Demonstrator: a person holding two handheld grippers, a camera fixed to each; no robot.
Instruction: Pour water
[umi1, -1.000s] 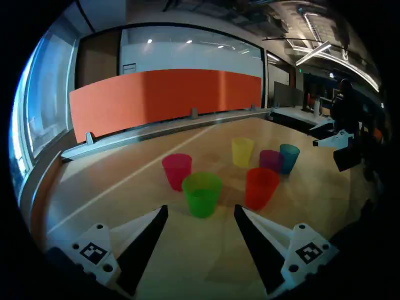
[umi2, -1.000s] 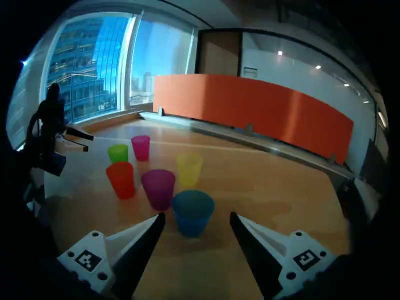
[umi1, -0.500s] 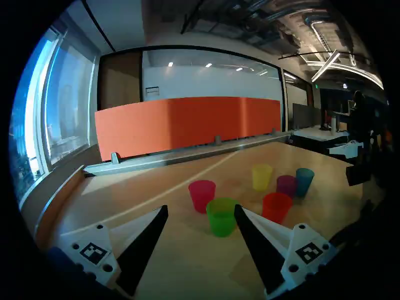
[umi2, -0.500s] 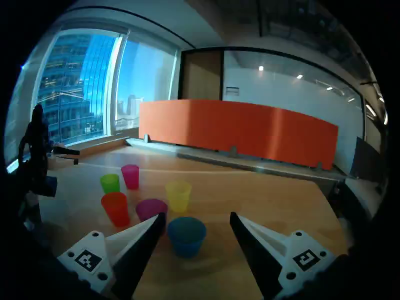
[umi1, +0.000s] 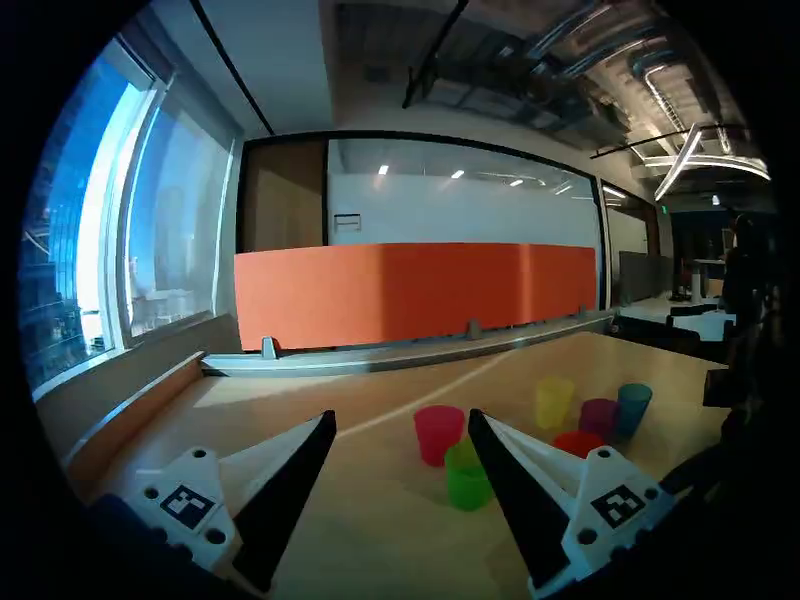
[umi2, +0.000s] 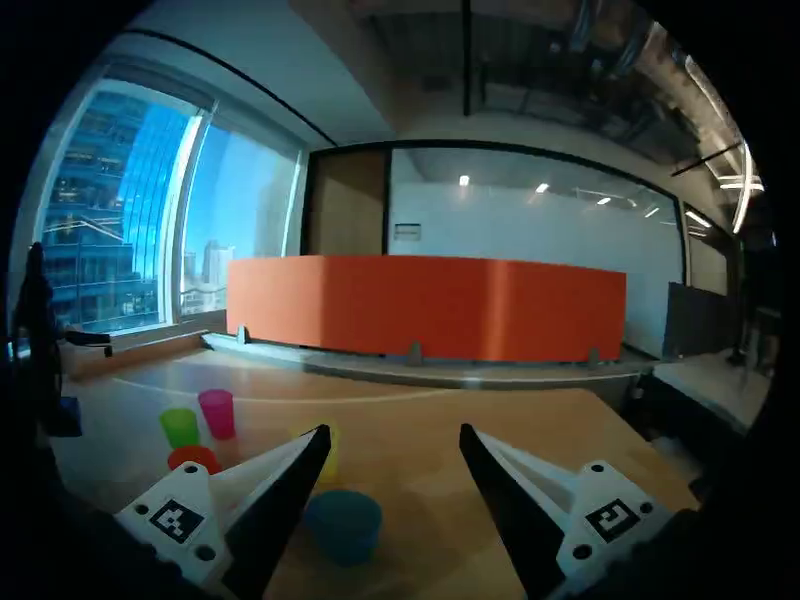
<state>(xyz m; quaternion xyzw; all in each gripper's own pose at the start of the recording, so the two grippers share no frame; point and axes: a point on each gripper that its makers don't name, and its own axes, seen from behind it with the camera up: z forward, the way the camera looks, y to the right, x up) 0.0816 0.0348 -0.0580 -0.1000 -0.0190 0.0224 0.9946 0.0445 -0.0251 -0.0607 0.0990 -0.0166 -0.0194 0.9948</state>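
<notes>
The left gripper (umi1: 400, 414) is spread wide with nothing between its fingers, and so is the right gripper (umi2: 395, 430); in the left gripper view the green cup (umi1: 467, 478) sits low and right of centre on the wooden table (umi1: 380, 520), by the right finger's inner edge, with the pink cup (umi1: 438, 433) just behind it; in the right gripper view the teal cup (umi2: 343, 524) sits at lower left, beside the left finger; each gripper is nearest its own cup, which lies below the fingertips; all three are translucent plastic, upright, mouths up; whether any holds water I cannot tell.
</notes>
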